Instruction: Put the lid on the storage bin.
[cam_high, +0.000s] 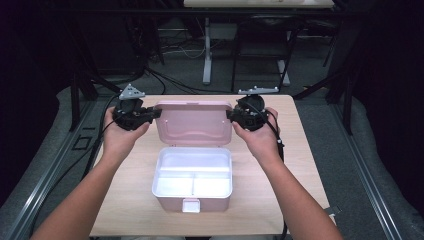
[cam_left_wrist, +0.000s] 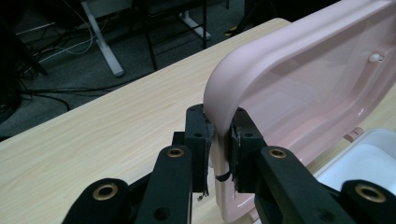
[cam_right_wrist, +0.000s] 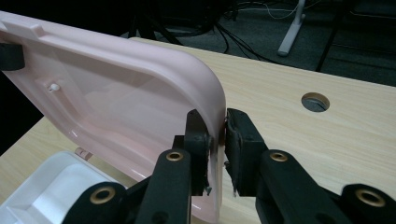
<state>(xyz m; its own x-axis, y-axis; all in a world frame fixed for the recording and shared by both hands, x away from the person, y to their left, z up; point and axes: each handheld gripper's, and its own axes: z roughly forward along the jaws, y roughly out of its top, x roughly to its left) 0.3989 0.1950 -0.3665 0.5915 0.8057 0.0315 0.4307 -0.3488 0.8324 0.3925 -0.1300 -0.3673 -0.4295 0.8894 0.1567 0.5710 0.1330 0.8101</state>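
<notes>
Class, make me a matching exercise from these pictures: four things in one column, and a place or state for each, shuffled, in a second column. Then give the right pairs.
Things:
1. pink plastic lid
2. white inner tray
3. left gripper
4. round hole in the wooden tabletop

Places or states:
A. clamped on the lid's edge
B. swung up, standing open
C. beyond the right gripper
D. inside the pink box, divided into compartments

Pairs: 1-B, 2-D, 3-A, 4-C

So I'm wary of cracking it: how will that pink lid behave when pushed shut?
The pink lid looks like thin moulded plastic, so probably light and slightly flexible. Both grippers, left and right, pinch its glossy rim, which may slip.
</notes>
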